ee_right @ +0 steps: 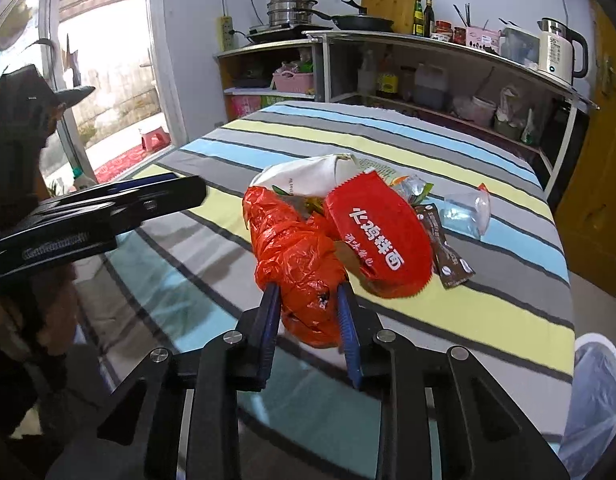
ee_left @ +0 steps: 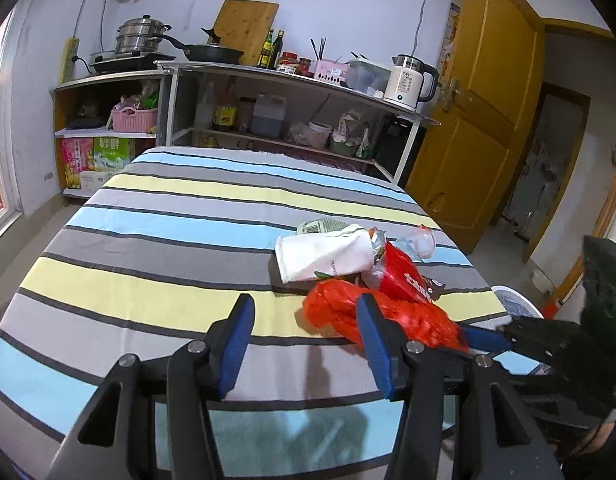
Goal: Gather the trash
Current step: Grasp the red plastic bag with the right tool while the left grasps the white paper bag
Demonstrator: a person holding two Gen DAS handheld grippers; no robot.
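Collection has barely begun: the right gripper (ee_right: 308, 308) has its jaws clamped on the orange plastic bag (ee_right: 295, 248), the left gripper (ee_left: 303, 344) has jaws spread and empty, and the red noodle wrapper (ee_right: 382, 232) and other litter sit at its 1 o'clock on the tabletop (ee_left: 147, 240).

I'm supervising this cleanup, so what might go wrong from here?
The right claw grips only one end of the orange plastic bag; thin film may tear or slip. The red noodle wrapper leans on the bag, so lifting may drag it and the brown sachet toward the table edge.
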